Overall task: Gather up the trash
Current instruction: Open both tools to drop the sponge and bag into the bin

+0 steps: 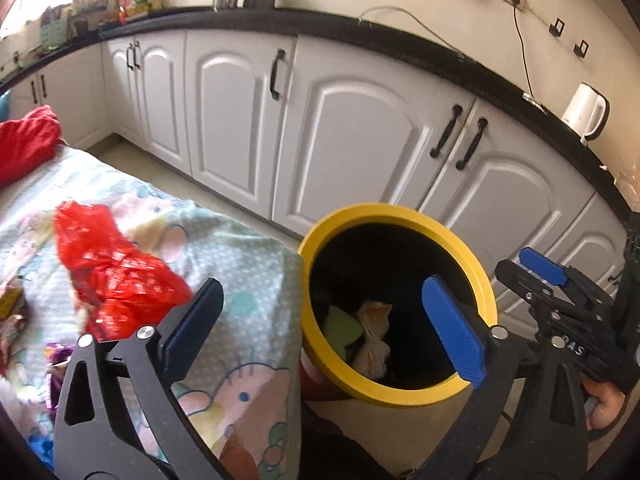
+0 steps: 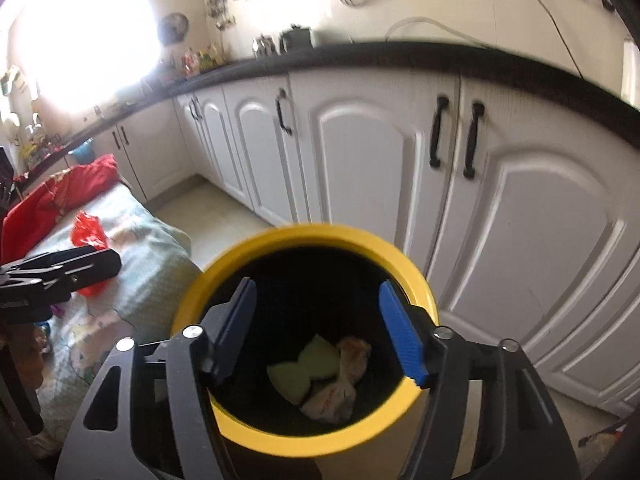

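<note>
- Kitchen space is seen all round: a long run of white arched-panel cabinet doors (image 1: 360,128) with black handles sits under a black countertop (image 1: 400,36), and a white electric kettle (image 1: 586,112) stands on it at the right.
- Pale floor tiles (image 2: 224,208) are visible between the cabinets and a table covered in a mint-green cartoon-print cloth (image 1: 248,292); the cloth is soft and may drag if trash is pulled across it.
- A round bin with a yellow rim and a black inside (image 1: 400,396) stands just beside the table's corner, below both grippers.
- A crumpled red plastic bag (image 1: 116,276) lies on the cloth, well apart from the bin. It is judged light, limp and rather slippery, so a bunched fold near its middle is best pinched rather than a loose edge.
- A folded red fabric (image 1: 28,144) is heaped at the far end of the table; whether it counts as trash cannot be told.
- A pale green sponge-like piece (image 2: 304,372) and a crumpled tan paper wrapper (image 2: 344,384) already lie at the bottom of the bin, touching each other.
- The left gripper (image 1: 320,328) is held with its blue-padded fingers wide apart and nothing between them.
- The right gripper (image 2: 320,328) is poised over the bin mouth, fingers likewise spread and empty.
</note>
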Demonstrator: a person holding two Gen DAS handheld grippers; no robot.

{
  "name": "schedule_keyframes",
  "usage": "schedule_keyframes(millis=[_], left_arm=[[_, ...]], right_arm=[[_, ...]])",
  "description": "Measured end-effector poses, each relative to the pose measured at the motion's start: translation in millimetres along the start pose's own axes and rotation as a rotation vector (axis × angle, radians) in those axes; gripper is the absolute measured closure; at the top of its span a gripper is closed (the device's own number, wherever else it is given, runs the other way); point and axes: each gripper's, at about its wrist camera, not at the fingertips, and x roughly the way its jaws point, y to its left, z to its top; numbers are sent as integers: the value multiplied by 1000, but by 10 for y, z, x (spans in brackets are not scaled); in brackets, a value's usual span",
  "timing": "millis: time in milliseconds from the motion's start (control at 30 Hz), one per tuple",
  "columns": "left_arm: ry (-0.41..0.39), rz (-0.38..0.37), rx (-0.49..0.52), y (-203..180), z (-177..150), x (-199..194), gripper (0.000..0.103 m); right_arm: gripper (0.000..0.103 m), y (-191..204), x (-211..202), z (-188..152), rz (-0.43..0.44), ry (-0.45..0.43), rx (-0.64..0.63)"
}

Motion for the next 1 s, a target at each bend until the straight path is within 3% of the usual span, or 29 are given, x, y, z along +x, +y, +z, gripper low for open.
schedule_keyframes(millis=[433,1000], left_arm=[[-116,98,-30,311,20,-567,11],[-235,236,-48,789,-108,-1260,11]], right_arm=[[28,506,-351,184,45,-124,-98],[26,1346,-524,135,191,-131,-194]])
